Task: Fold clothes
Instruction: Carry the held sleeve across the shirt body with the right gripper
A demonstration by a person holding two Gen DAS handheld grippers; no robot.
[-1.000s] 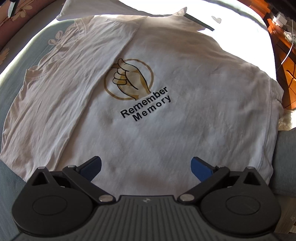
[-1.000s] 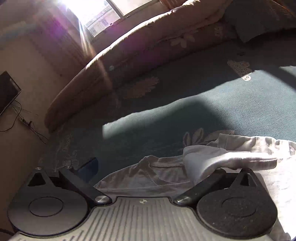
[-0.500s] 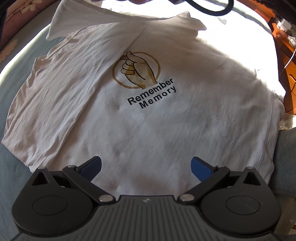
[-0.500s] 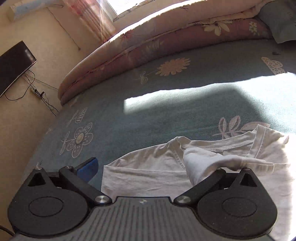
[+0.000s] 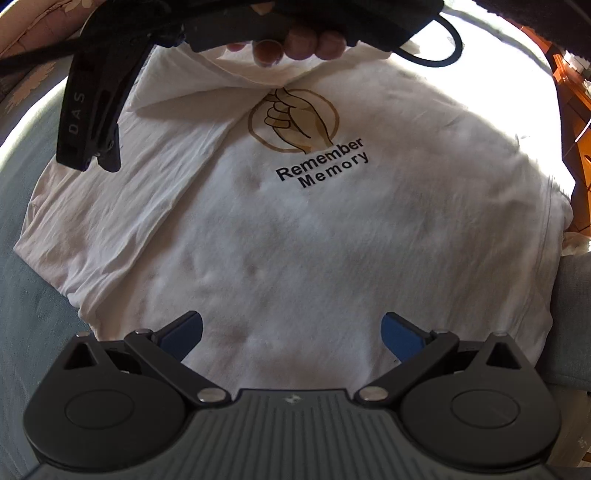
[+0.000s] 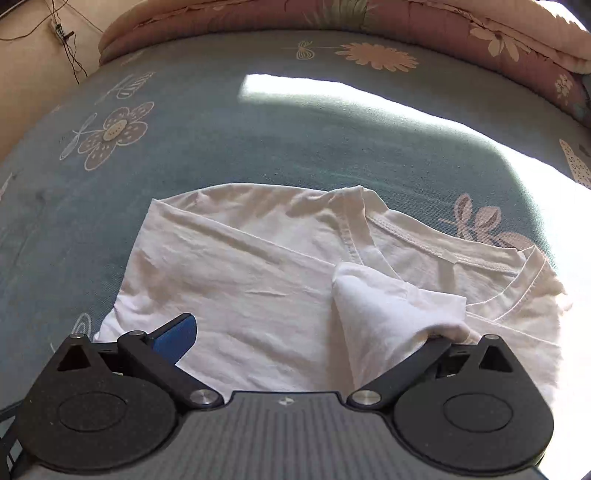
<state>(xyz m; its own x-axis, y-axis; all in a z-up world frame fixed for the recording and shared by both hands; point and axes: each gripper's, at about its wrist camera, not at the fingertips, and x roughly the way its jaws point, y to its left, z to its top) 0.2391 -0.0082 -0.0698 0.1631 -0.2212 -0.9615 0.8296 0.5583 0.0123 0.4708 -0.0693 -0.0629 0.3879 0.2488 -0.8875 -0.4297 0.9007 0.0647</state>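
Note:
A white T-shirt [image 5: 295,236] with a gold hand print and "Remember Memory" lies flat on the blue bed. Its left side is folded in over the body. My left gripper [image 5: 291,332] is open and empty above the shirt's lower part. The right gripper [image 5: 96,147] shows at the top of the left wrist view, in a hand, over the shirt's upper left. In the right wrist view my right gripper [image 6: 306,332] is open above the collar [image 6: 443,254] end. A fold of shirt sleeve [image 6: 388,306] is draped over its right finger. Only its left blue pad [image 6: 177,336] shows.
The blue flowered bedsheet [image 6: 295,140] surrounds the shirt, with a sunlit patch beyond it. A pink flowered quilt [image 6: 406,18] is bunched along the far edge. Wooden furniture [image 5: 576,103] stands at the right. Cables [image 6: 62,33] hang on the wall.
The right gripper has swung down and in over the shirt's collar end, carrying the sleeve fold across the body. The left gripper has moved slightly nearer to the shirt's print.

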